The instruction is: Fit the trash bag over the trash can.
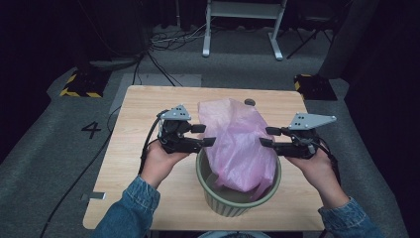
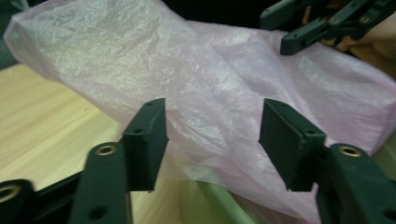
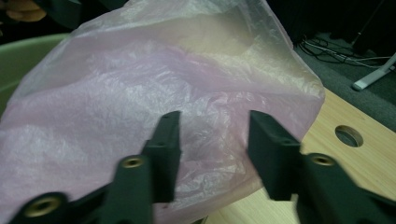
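Overall light: dim room, dark surround; the table (image 1: 148, 198) is lit evenly from above.
Shadows: soft, faint under the bin (image 1: 237, 196).
Glare: mild sheen on the pink bag (image 1: 237, 144), just beyond each gripper's jaws.
Blur: right gripper (image 3: 212, 140) view smeared, perhaps by motion; left gripper (image 2: 212, 140) view sharper.
Focus: soft nearest the camera.

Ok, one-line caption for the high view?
Two open grippers, left and right, flank a pink plastic bag in a green bin.

sleeves (image 1: 133, 210): blue denim | tools (image 1: 207, 135): black, grey plates, black cables
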Demonstrator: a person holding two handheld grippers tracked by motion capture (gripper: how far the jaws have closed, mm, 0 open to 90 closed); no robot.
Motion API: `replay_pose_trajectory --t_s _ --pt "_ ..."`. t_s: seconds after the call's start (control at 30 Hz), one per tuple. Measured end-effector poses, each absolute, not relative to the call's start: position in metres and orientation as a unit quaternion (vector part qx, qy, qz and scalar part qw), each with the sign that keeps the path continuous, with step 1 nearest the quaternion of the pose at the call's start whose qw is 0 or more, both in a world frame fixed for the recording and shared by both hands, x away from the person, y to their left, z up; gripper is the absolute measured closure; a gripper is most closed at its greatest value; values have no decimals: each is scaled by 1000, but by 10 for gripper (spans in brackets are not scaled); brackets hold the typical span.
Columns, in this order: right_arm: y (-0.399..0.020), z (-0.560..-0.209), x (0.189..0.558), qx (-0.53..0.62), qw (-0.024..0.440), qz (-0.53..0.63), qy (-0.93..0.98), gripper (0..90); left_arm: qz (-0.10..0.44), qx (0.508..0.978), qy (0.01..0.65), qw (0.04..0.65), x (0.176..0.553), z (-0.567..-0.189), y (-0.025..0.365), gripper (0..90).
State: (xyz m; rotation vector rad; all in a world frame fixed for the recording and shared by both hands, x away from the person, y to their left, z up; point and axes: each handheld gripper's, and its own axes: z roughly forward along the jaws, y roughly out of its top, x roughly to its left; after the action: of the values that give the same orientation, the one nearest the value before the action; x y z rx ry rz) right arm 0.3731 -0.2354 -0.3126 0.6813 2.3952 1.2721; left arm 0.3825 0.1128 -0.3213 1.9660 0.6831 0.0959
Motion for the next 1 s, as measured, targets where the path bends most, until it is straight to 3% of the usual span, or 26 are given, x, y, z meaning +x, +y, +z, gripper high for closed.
replay_pose_trajectory --t_s 0.1,0.2,0.37,0.8,1.0 --pt "-234 -313 371 236 183 439 847 733 40 817 283 501 383 -323 111 634" --pt "-234 -314 368 233 190 435 849 830 54 820 281 495 380 -323 110 724" --pt "-232 -311 355 215 189 441 850 886 77 821 260 502 365 -317 111 841" --pt "-211 -324 313 137 117 388 904 856 68 858 200 468 313 -330 112 864" --pt "-216 -324 305 145 109 399 899 747 72 866 168 466 300 -329 104 865"
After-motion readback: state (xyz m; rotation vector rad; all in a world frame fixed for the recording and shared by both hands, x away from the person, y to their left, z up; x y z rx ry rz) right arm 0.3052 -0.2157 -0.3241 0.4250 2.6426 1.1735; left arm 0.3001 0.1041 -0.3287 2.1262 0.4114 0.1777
